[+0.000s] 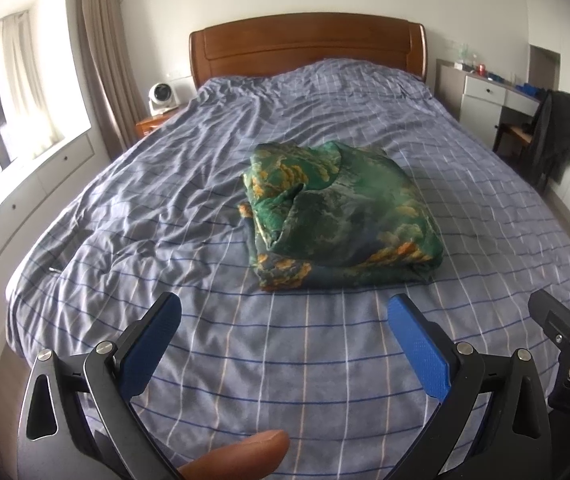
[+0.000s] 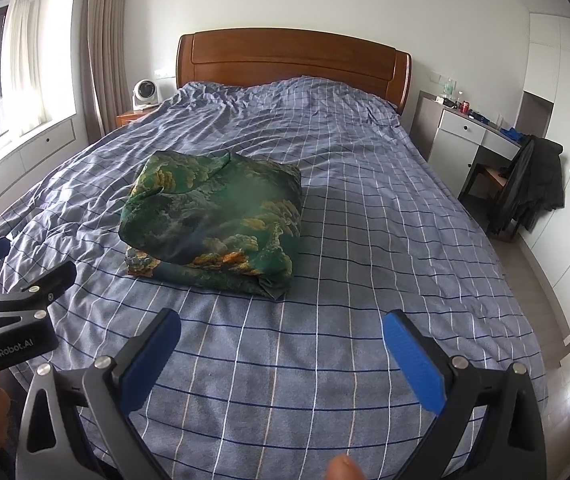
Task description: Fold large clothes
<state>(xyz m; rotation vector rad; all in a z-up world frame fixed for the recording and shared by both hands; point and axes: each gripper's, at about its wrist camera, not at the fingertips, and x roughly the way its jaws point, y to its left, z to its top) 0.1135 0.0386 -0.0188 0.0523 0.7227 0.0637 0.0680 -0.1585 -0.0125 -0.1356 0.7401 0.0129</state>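
While the bed (image 1: 133, 208) offers bare checked cover on every side, the folded green garment (image 1: 341, 216) lies mid-bed ahead of both tongs, long axis running crosswise, slightly nearer the left tongs (image 1: 285, 344), with left and right tongs (image 2: 281, 356) spread wide and empty.

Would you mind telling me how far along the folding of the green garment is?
Done: the green garment lies folded into a compact bundle on the bed. In hand: nothing; the left claw and right claw are open, short of it. Left: at most some tidying.
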